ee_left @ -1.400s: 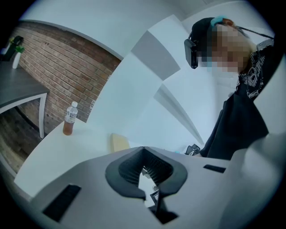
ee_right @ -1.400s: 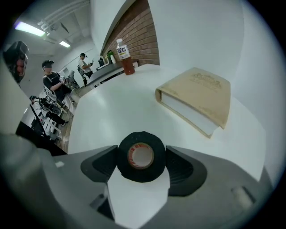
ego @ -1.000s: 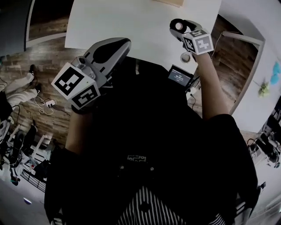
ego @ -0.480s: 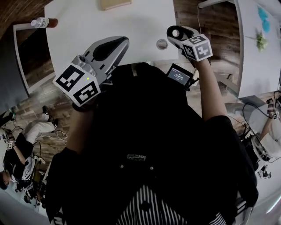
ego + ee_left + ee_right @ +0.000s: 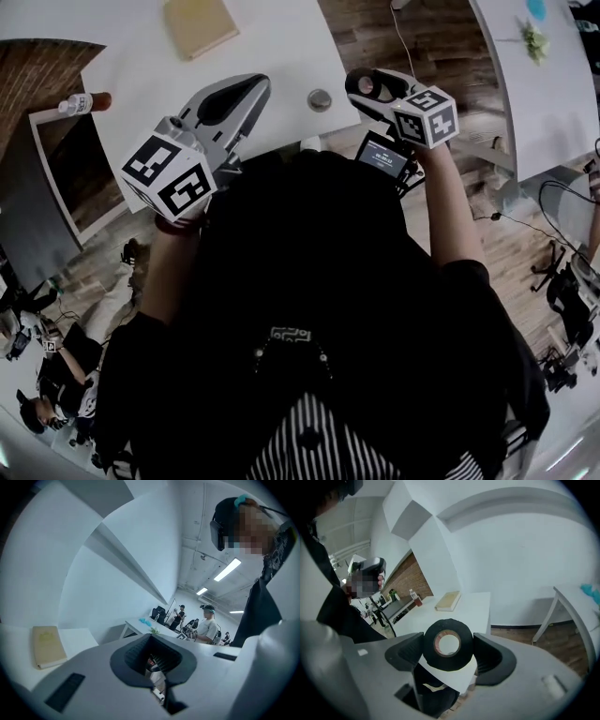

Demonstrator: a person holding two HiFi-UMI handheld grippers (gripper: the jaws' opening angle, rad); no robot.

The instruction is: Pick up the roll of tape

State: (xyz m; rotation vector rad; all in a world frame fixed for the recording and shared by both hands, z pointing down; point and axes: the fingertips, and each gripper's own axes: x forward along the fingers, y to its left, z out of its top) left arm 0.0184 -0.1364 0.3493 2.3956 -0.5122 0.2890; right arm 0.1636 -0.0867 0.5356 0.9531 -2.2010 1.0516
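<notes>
The black roll of tape (image 5: pixel 462 661) stands on edge between the dark pads of my right gripper (image 5: pixel 449 645), which is shut on it. Its pale core faces the camera. In the head view the roll of tape (image 5: pixel 366 86) shows at the tip of the right gripper (image 5: pixel 373 89), held in the air past the white table's (image 5: pixel 141 56) near corner. My left gripper (image 5: pixel 242 92) hangs over the table's near edge. In the left gripper view the left gripper (image 5: pixel 152 660) has its jaws together, with nothing between them.
A tan book (image 5: pixel 199 25) lies on the table, and a small round thing (image 5: pixel 320 99) sits near its corner. A bottle (image 5: pixel 82 101) stands on a low ledge at the left. A small screen (image 5: pixel 382 155) hangs at my chest. People (image 5: pixel 206 625) stand far off.
The table has swung from top centre to the upper left of the head view. My right gripper has rolled, still holding the tape. The left gripper has shifted a little.
</notes>
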